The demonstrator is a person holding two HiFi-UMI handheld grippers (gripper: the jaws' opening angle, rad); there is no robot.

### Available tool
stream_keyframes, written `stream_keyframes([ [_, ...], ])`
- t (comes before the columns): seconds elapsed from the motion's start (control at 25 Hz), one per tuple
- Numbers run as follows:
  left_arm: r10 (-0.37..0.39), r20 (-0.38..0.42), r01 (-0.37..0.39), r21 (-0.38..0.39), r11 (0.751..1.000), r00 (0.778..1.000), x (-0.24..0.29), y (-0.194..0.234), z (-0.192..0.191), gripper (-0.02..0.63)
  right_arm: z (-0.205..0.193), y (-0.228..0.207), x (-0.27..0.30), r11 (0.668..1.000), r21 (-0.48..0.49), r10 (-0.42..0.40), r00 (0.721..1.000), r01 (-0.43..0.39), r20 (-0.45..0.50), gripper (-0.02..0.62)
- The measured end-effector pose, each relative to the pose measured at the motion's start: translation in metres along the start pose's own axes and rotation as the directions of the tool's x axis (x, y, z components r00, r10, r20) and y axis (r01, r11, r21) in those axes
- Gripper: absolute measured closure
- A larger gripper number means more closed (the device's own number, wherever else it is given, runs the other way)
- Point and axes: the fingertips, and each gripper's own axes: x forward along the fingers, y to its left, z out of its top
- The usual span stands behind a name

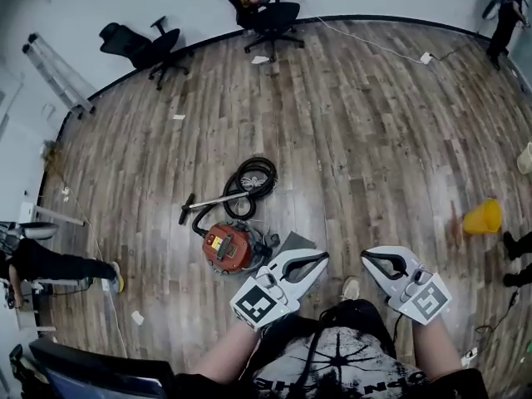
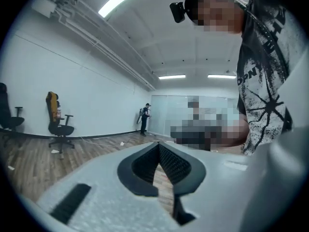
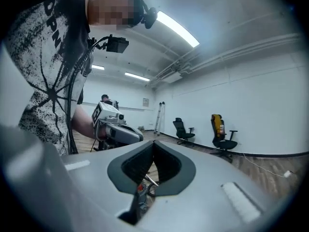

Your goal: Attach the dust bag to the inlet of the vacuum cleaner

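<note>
**Both tongs shut and empty; the vacuum not yet reached**

The red vacuum cleaner (image 1: 226,248) stands on the wooden floor (image 1: 366,123), in front of the person and a little to their left. Its black hose (image 1: 252,179) is coiled just beyond it. A flat grey piece (image 1: 296,241) lies touching or just beside the vacuum's right side. It may be the dust bag, but it is too small in the head view to be sure. The inlet cannot be made out from here.

The left tongs (image 1: 322,258) and the right tongs (image 1: 366,258) are held level in front of the person's body, well above the floor. In the left gripper view the left tongs (image 2: 159,146) are closed tip to tip with nothing between them. The right gripper view shows the right tongs (image 3: 153,144) the same way: narrow and holding nothing.

By my judgement the task is at its very start, with the person approaching and nothing picked up. The next move calls for crouching to the vacuum and confirming which piece is the bag. One pair of tongs must then open to take the bag by its collar. The other should be free to steady the vacuum's body while the collar is lined up with the inlet.
</note>
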Motion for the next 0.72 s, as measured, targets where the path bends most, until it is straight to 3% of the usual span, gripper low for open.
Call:
stream_keyframes([
  [0.12, 0.159, 0.009, -0.158, -0.015, 0.987, 0.987, 0.003, 0.009, 0.004, 0.606, -0.007, -0.013, 0.002, 0.991, 0.035, 0.134, 0.991, -0.133, -0.018, 0.591],
  [0.24, 0.319, 0.02, -0.318, -0.041, 0.947, 0.948, -0.009, 0.017, 0.004, 0.606, -0.018, -0.016, 0.018, 0.957, 0.043, 0.287, 0.957, -0.286, -0.04, 0.591],
  [0.48, 0.573, 0.036, -0.567, -0.107, 0.817, 0.819, -0.073, 0.02, -0.003, 0.606, -0.018, 0.025, 0.071, 0.838, 0.027, 0.546, 0.836, -0.545, -0.053, 0.591],
  [0.6, 0.646, 0.073, -0.635, -0.132, 0.761, 0.759, -0.108, 0.015, 0.005, 0.606, -0.012, 0.053, 0.092, 0.783, 0.01, 0.622, 0.781, -0.622, -0.06, 0.591],
  [0.72, 0.691, 0.095, -0.68, -0.123, 0.723, 0.717, -0.142, 0.009, 0.004, 0.606, -0.009, 0.083, 0.108, 0.743, -0.014, 0.667, 0.741, -0.67, -0.075, 0.591],
])
